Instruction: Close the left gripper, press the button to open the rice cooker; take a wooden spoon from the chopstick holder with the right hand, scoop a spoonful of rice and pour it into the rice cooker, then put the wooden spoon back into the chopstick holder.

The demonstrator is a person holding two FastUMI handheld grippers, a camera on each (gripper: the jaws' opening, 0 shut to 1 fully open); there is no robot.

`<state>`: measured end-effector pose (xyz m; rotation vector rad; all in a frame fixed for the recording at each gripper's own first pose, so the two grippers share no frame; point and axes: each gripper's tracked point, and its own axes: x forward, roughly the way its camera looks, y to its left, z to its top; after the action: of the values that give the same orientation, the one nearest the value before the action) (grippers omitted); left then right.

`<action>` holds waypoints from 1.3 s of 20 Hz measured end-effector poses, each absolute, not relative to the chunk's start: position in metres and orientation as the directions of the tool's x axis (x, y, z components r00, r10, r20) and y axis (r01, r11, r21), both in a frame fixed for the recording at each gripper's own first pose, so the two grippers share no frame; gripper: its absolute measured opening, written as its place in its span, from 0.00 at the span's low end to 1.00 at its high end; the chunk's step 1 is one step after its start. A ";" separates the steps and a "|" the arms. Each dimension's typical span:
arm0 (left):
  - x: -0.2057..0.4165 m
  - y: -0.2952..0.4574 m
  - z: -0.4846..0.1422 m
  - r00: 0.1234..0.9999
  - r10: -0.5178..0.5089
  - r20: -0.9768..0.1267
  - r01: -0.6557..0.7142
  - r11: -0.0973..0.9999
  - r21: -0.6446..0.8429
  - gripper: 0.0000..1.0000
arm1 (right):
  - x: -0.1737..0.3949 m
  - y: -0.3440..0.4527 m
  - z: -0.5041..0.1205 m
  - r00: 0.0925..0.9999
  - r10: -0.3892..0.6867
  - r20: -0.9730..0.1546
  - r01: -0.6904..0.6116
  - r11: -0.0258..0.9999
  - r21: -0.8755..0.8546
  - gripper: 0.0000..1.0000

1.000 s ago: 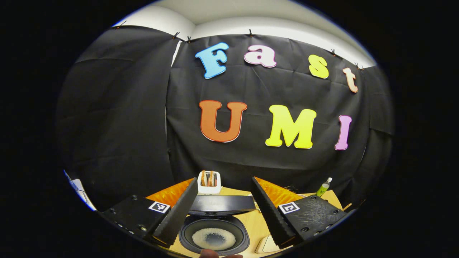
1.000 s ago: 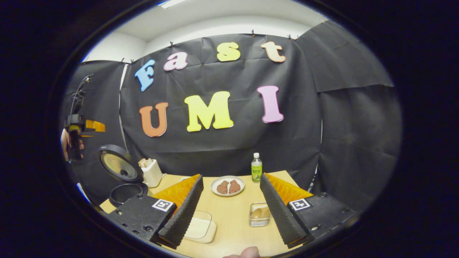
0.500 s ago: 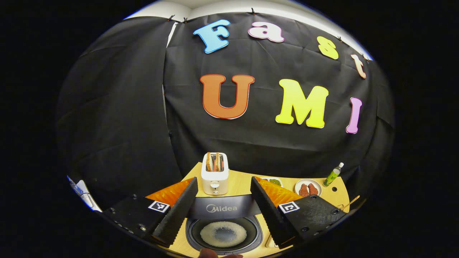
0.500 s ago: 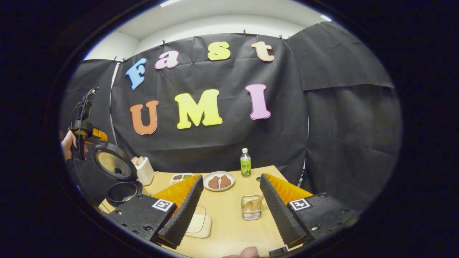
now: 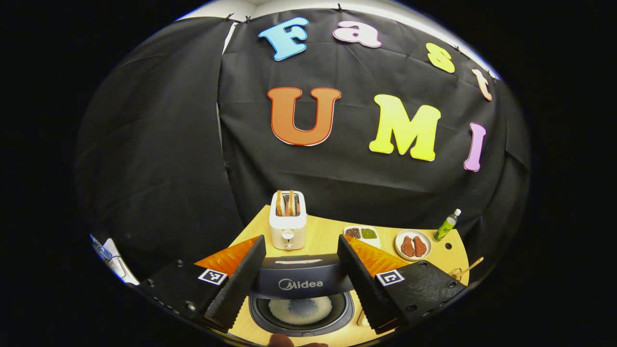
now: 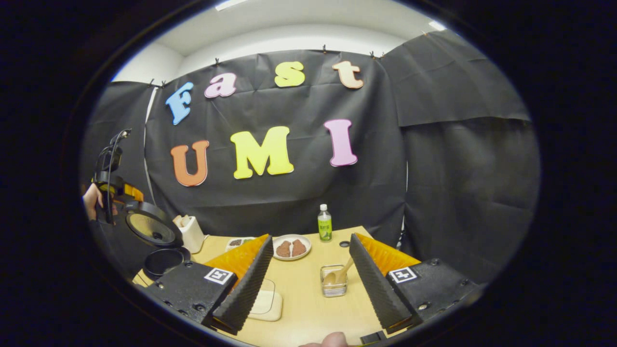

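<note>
The black rice cooker [image 5: 301, 308] stands open just below my left gripper [image 5: 301, 238], its raised lid [image 5: 300, 282] between the open fingers. A whitish layer lies in the bottom of the pot. In the right gripper view the cooker [image 6: 163, 261] is at the far left with its lid [image 6: 147, 228] up. Behind it a hand holds the left gripper [image 6: 112, 187]. My right gripper [image 6: 311, 237] is open over the table. The clear chopstick holder [image 6: 333, 287] stands ahead between its fingers, with the wooden spoon [image 6: 340, 275] leaning in it. A clear box of rice [image 6: 266, 304] lies by the left finger.
A white toaster [image 5: 288, 220] with bread stands behind the cooker. A small divided dish [image 5: 361, 233], a plate of brown food [image 6: 291, 247] and a green bottle [image 6: 324, 223] sit along the back of the wooden table [image 6: 308, 313]. Black cloth walls the booth.
The left gripper's view has tipped down, so the cooker lid's front and more of the table show. In the right gripper view the chopstick holder has drifted left, toward the middle of the fingers.
</note>
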<state>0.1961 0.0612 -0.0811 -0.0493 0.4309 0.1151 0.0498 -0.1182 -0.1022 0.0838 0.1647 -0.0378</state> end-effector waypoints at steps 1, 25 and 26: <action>0.188 0.060 -0.086 0.896 0.092 -0.434 -0.115 0.993 -0.028 1.00 | 0.048 -0.116 -0.102 0.986 -0.025 -0.165 0.039 0.996 0.085 1.00; 0.088 0.028 -0.229 0.699 0.007 -0.715 -0.144 0.981 -0.130 0.97 | 0.015 -0.120 -0.106 0.981 -0.019 -0.194 0.042 0.992 0.118 1.00; 0.085 0.029 -0.233 0.689 0.008 -0.725 -0.143 0.982 -0.126 0.97 | 0.015 -0.119 -0.107 0.980 -0.015 -0.197 0.038 0.992 0.118 0.99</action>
<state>0.0851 0.0286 -0.2334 -0.1775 0.8072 0.0847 0.0152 -0.1191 -0.1070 0.1213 0.1967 -0.0267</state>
